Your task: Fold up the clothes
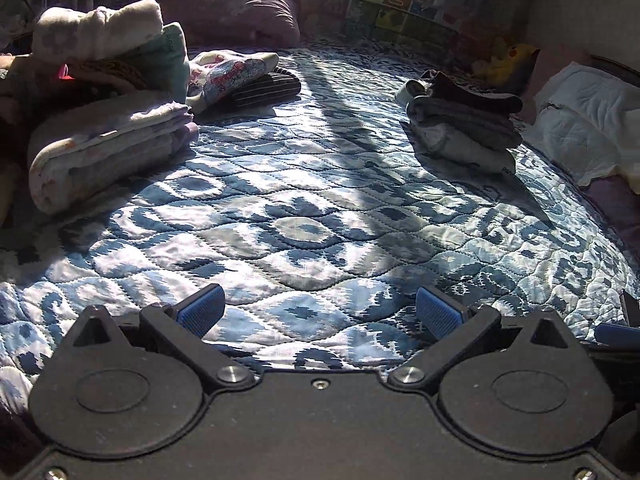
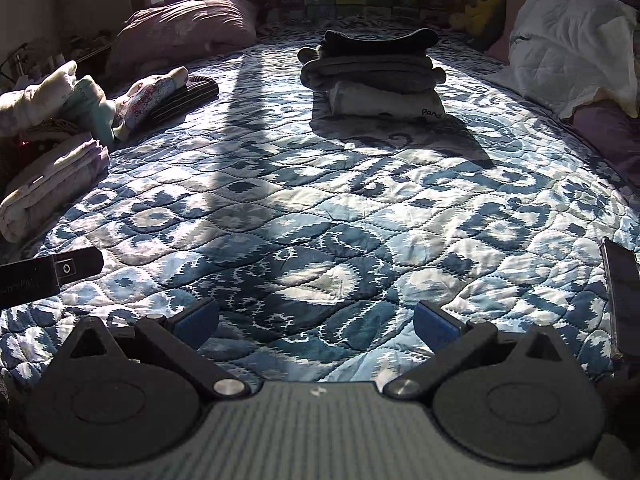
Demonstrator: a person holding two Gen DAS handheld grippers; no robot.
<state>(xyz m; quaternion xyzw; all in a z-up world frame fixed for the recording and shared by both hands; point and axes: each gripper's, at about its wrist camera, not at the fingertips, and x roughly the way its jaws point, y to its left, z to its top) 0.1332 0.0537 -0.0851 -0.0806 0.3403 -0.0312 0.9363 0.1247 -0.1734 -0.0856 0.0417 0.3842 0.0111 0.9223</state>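
A neat stack of folded grey, white and black clothes (image 1: 464, 124) (image 2: 376, 76) sits on the blue patterned quilt (image 1: 304, 216) (image 2: 320, 208), far right in the left wrist view and straight ahead in the right wrist view. A loose heap of unfolded clothes (image 1: 108, 64) (image 2: 68, 96) and a folded pale blanket (image 1: 104, 148) (image 2: 48, 184) lie at the left. My left gripper (image 1: 320, 308) hovers open over the quilt, holding nothing. My right gripper (image 2: 316, 316) is open too, with bare quilt between its blue pads (image 2: 434, 322).
A mauve pillow (image 1: 236, 8) (image 2: 188, 28) lies at the head of the bed under a window. White bedding (image 1: 592, 120) (image 2: 572, 52) is bunched at the right edge. A yellow soft toy (image 1: 508, 62) sits far right. A dark device (image 2: 52, 272) shows at the left.
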